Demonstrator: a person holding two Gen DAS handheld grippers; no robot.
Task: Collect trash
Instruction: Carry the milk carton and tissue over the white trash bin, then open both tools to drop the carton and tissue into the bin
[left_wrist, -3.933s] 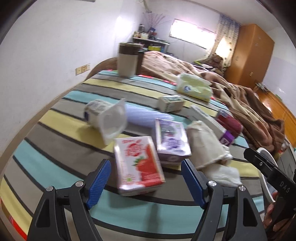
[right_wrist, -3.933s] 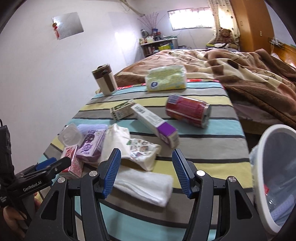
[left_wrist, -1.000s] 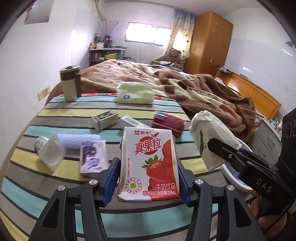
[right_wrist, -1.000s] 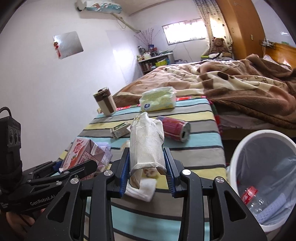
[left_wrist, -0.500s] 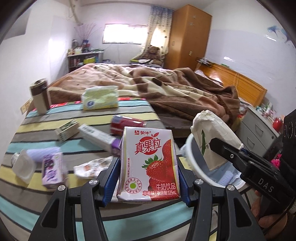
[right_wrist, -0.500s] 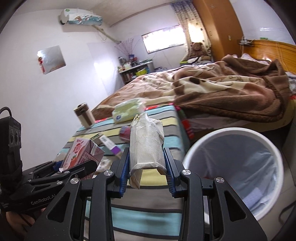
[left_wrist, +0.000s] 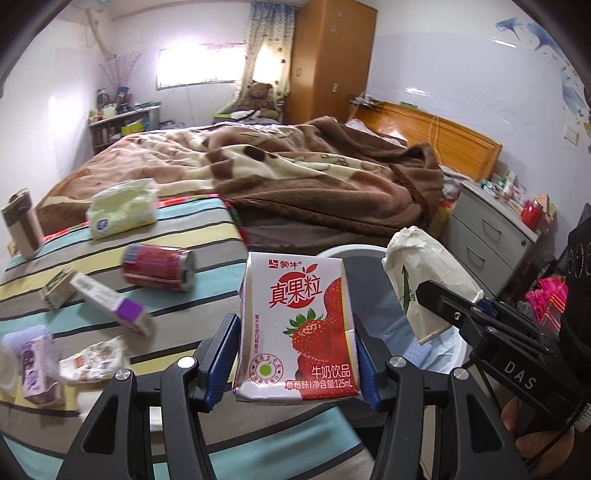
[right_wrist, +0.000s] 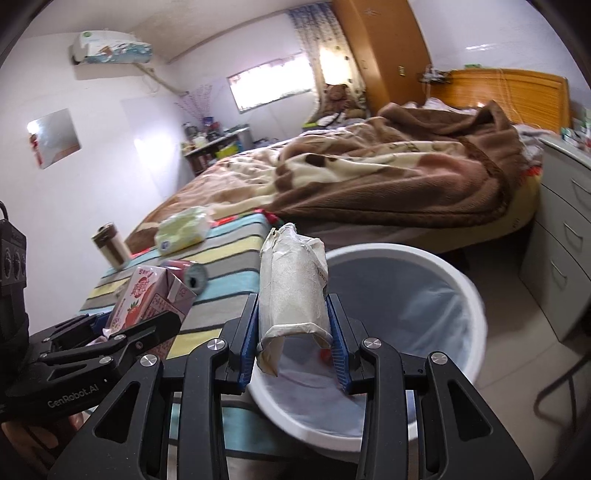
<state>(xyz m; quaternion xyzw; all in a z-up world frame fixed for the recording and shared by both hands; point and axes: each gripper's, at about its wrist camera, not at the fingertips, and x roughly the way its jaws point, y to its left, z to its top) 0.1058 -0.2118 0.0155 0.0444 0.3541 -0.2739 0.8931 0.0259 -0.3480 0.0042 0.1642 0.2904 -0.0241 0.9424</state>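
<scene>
both hands have swung from the striped desk (left_wrist: 207, 236) to the bin (right_wrist: 461, 291) — left gripper (left_wrist: 295, 354) fingers clamp the strawberry milk carton (left_wrist: 295, 328), right gripper (right_wrist: 293, 343) fingers pinch the paper bag (right_wrist: 291, 288) above its rim — a drop looks next.

The left claw (left_wrist: 297, 354) clamps an upright strawberry milk carton (left_wrist: 297, 326). Beside it, the right claw (left_wrist: 476, 308) grips a crumpled paper bag (left_wrist: 424, 273) above the white bin (left_wrist: 345, 251).

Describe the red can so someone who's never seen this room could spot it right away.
Find the striped bedspread at the foot of the bed. The red can lies on its side there, below the pale green tissue pack. It is the only round metal item; its neighbours are flat boxes and wrappers.
</scene>
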